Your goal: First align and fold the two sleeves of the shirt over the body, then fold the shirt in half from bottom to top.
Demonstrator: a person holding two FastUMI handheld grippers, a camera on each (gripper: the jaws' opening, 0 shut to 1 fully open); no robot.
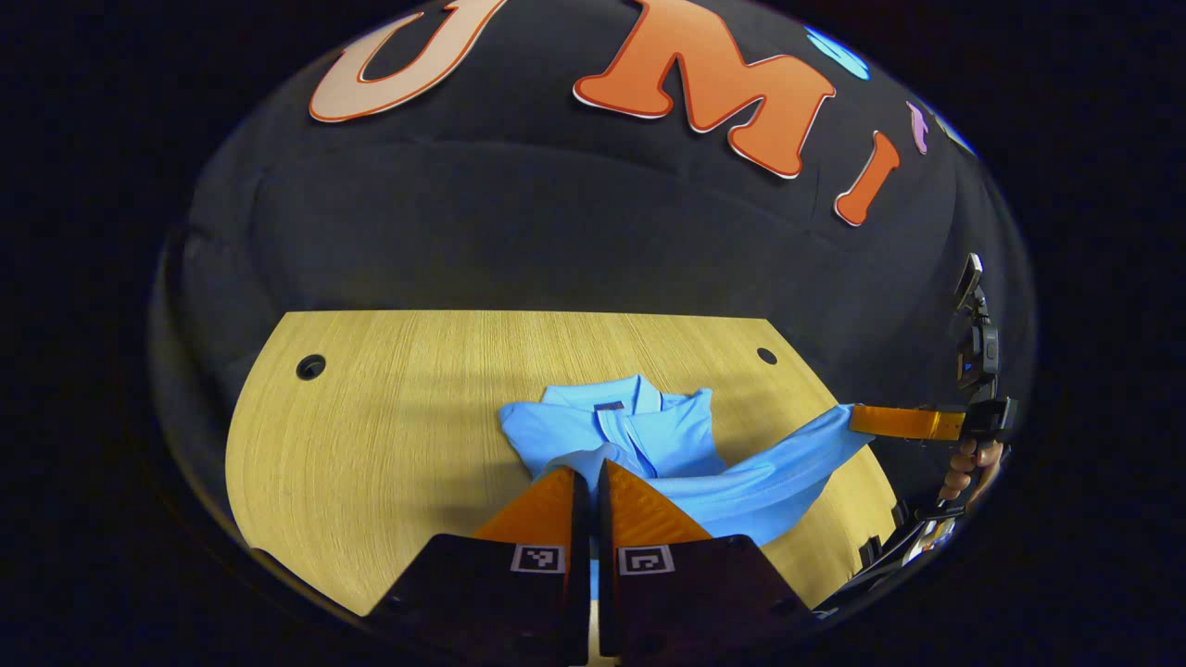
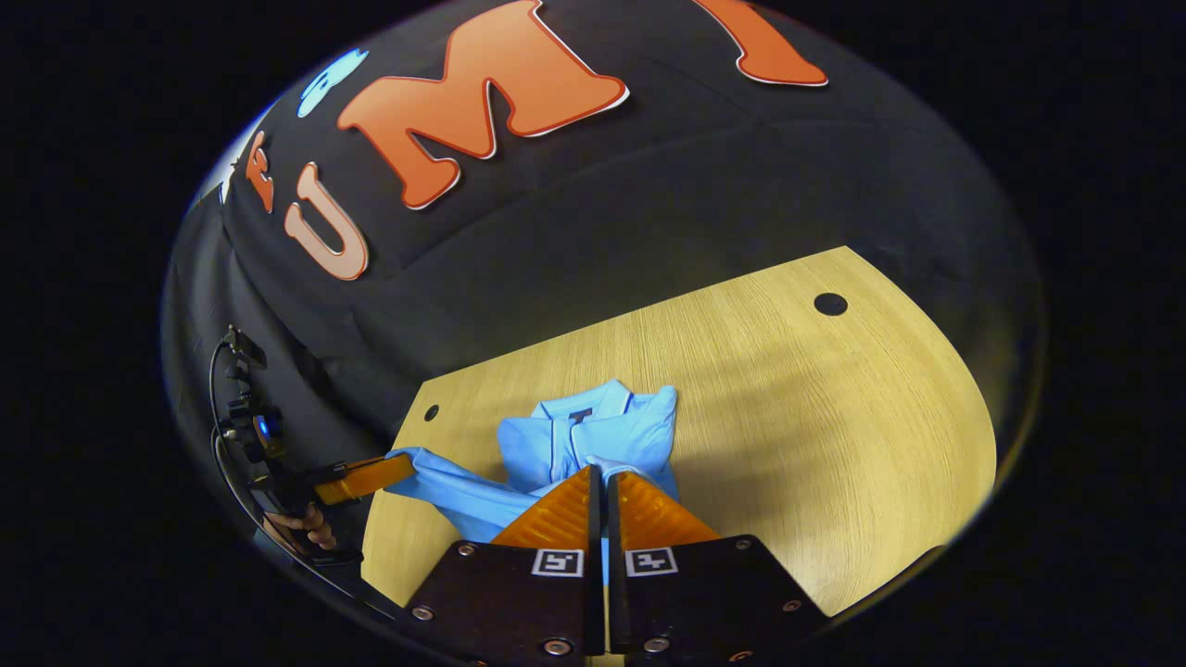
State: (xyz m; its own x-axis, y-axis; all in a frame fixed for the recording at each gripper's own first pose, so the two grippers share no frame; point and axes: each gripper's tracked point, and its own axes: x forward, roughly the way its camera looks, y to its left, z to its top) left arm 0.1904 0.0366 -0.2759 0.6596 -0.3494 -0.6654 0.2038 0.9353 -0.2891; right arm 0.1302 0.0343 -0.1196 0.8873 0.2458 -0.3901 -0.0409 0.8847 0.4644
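Pale wood worktop (image 1: 371, 435) carries the blue shirt (image 1: 639, 431), collar toward the far wall. Each claw, left claw (image 1: 589, 474) and right claw (image 2: 604, 480), is pinched tight on a lower corner of cloth, the hem lifted and stretched between them, likely ready to carry it up to the collar.

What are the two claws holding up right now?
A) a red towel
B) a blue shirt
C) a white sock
B: both claws, the left claw and the right claw, are pinched shut on the blue shirt, lifting its near edge off the wooden table.
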